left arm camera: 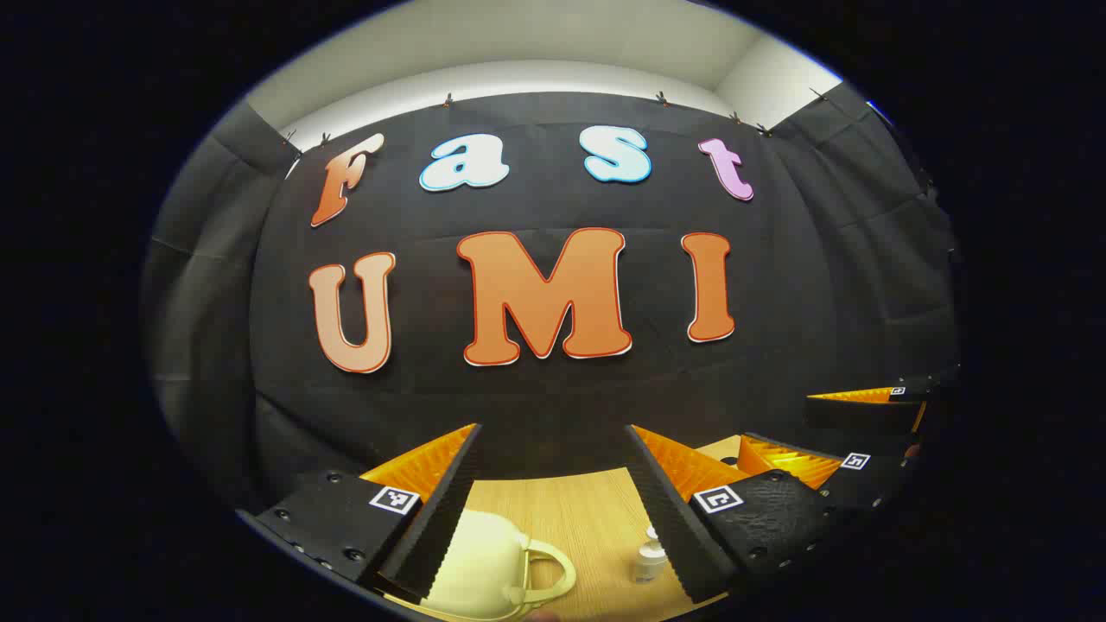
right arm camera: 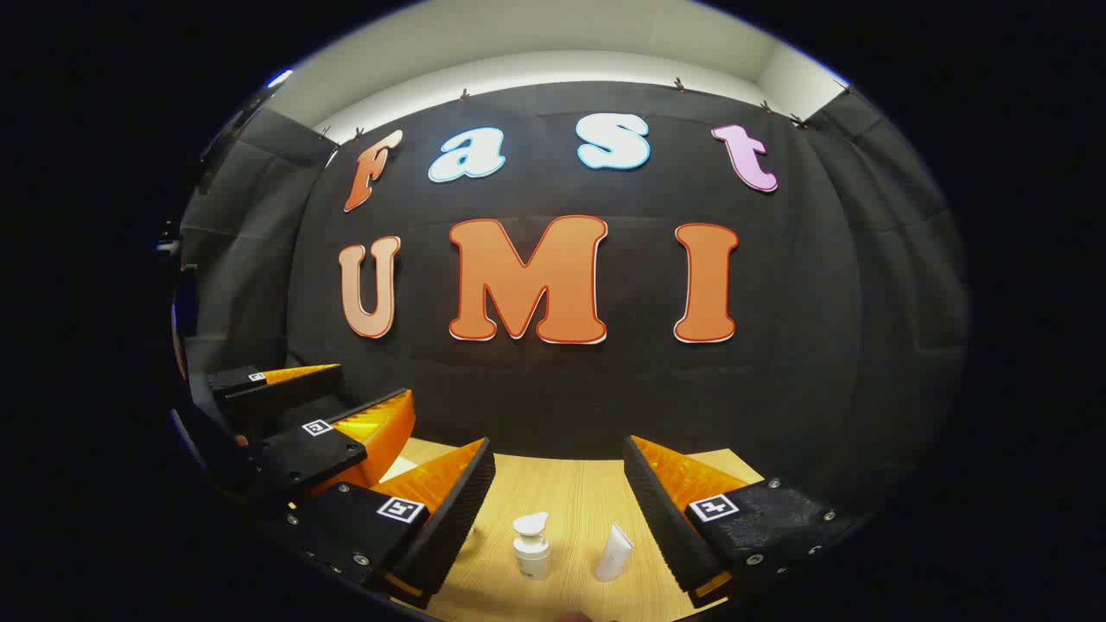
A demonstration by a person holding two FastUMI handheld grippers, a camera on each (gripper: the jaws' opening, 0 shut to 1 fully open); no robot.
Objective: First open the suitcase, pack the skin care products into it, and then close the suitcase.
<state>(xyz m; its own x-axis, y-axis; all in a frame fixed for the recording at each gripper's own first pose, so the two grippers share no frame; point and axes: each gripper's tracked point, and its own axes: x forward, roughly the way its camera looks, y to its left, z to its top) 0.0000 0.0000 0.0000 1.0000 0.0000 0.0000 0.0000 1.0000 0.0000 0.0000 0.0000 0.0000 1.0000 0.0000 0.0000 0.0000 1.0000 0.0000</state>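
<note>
**My two grippers, up close**

I see my left gripper (left arm camera: 553, 510) and right gripper (right arm camera: 557, 518) built alike: wedge-shaped fingers with ribbed inner faces, dark textured bodies dotted with screws, and a small square black-and-white marker on each finger.

Seen in the left gripper view: suitcase (left arm camera: 484, 566) on the table (left arm camera: 579, 510), handle toward a small bottle (left arm camera: 649, 557) standing to its right. Seen in the right gripper view: pump bottle (right arm camera: 531, 544) upright, tube (right arm camera: 613, 553) just beside, on its right.
</note>
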